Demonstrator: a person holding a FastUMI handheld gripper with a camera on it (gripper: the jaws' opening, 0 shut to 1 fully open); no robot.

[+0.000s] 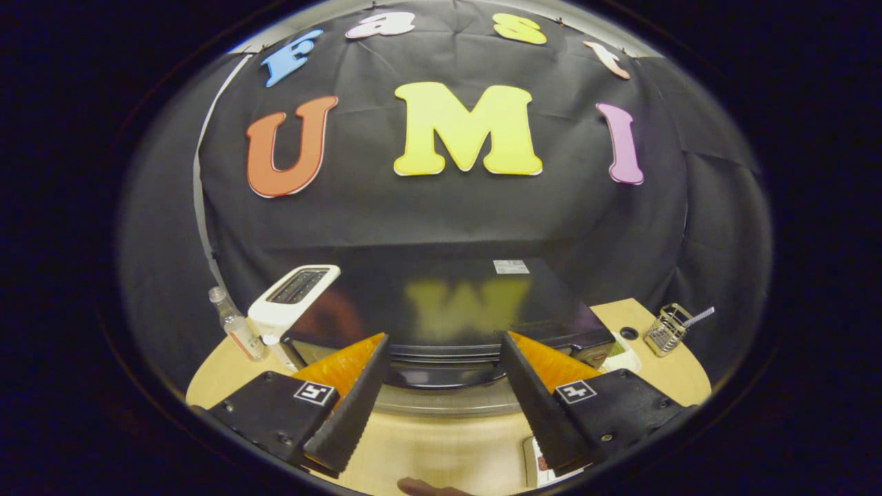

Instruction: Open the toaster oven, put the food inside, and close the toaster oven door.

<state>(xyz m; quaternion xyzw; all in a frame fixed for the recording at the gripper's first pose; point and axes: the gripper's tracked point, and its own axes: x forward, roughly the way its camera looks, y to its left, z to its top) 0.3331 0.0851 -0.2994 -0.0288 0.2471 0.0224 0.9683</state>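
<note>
We find the gripper (441,362) with jaws spread wide, holding nothing, above the pale wooden table (448,441). Just ahead of its fingers stands the glossy black box-shaped toaster oven (448,303), its door handle between the fingertips; the door appears shut, though distortion limits certainty. Left of it stand a white slot toaster (293,300) and a clear plastic bottle (236,324); right, a wire basket (667,329).

Gripper (444,344): 2 ridged fingers (351,406), square-marker mounts, screws.
</note>
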